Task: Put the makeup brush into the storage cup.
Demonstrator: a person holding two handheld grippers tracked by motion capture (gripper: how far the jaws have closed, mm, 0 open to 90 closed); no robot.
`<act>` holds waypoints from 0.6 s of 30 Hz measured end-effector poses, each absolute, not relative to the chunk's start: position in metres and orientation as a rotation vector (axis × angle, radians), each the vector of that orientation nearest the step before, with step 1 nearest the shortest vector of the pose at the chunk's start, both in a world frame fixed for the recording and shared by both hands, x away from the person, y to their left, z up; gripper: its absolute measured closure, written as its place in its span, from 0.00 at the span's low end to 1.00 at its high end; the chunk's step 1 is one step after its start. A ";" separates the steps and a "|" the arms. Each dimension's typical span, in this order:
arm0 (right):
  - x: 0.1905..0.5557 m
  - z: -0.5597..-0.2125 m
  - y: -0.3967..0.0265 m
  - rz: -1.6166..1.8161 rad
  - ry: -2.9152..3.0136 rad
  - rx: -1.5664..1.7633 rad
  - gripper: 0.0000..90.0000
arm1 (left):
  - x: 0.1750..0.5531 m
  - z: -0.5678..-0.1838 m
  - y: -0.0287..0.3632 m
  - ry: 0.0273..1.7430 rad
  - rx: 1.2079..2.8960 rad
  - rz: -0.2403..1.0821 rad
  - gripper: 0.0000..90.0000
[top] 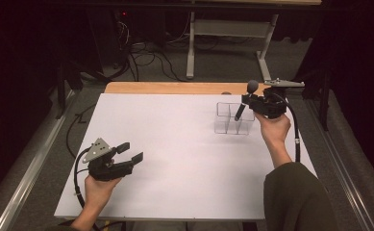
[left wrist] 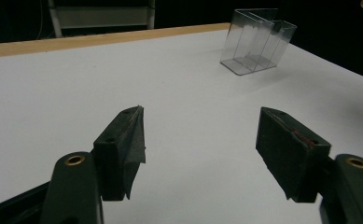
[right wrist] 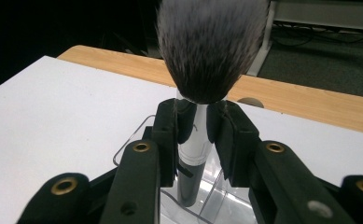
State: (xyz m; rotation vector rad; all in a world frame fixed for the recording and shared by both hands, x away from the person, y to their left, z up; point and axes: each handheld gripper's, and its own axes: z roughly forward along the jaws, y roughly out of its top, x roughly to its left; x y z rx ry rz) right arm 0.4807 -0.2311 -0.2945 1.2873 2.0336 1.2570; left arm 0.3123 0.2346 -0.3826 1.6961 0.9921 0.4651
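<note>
The right tool (top: 246, 103) grips a makeup brush (right wrist: 202, 93) by its silver collar, bristles up, above the clear divided holder (top: 231, 119) at the worktop's far right, and should lower it straight into one compartment, while the left tool (top: 129, 153) rests open and empty

Your makeup brush (right wrist: 202, 121) with soft fluffy bristles over a glossy silver metal ferrule, clear glossy plastic organizer (top: 232, 118) beneath it, matt white tabletop (top: 175, 159), bare wood edge strip (top: 175, 88) behind the organizer, your matt black plastic jaws
</note>
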 end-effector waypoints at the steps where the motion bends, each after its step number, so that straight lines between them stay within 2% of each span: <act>1: 0.481 -0.295 -0.231 1.258 2.034 1.289 0.81 | 0.312 -0.383 0.235 0.992 1.697 0.465 0.36; 18: 0.487 -0.304 -0.230 1.221 2.054 1.311 0.81 | 0.313 -0.383 0.234 0.988 1.703 0.465 0.36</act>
